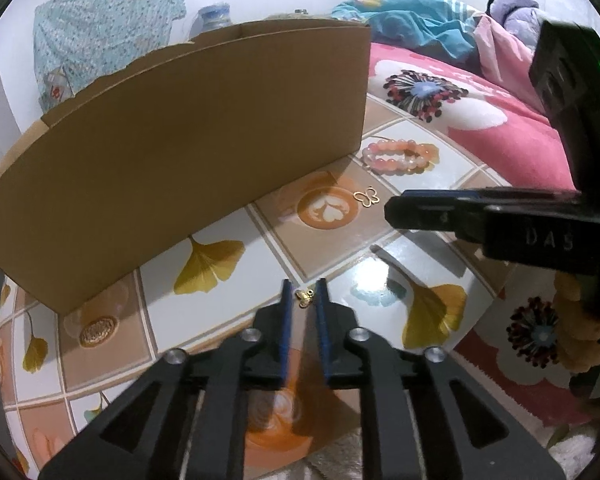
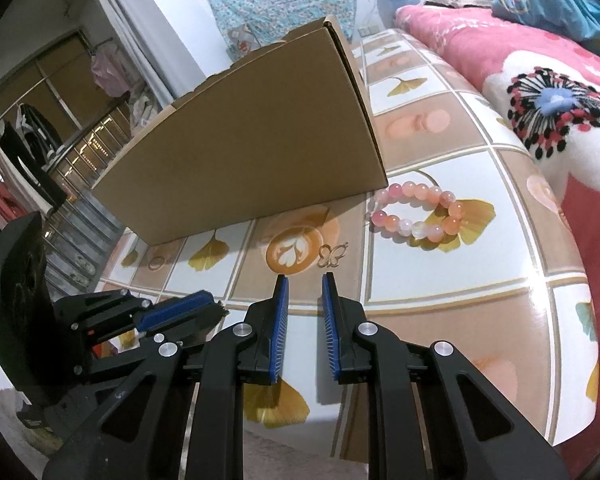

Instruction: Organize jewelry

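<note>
Left wrist: left gripper (image 1: pixel 304 289), tilted down at tablecloth, blue pads slightly apart w/ small gold charm (image 1: pixel 305 297) between the tips, not visibly pinched. Brown cardboard box (image 1: pixel 180 152) is the landmark; gold butterfly pendant (image 1: pixel 367 197) near its front right corner.

Right wrist: right gripper (image 2: pixel 305 282), jaws apart, empty, angled down. Pink bead bracelet (image 2: pixel 414 213) just right of box corner, long axis left-right.

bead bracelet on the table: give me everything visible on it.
The bead bracelet is a closed loop of round, glossy beads in pink, peach and a few pale whitish ones, looking like polished stone or glass. It lies flat on the tiled tablecloth, near the cardboard box's corner, apparently apart from it. No gripper touches it.
</note>
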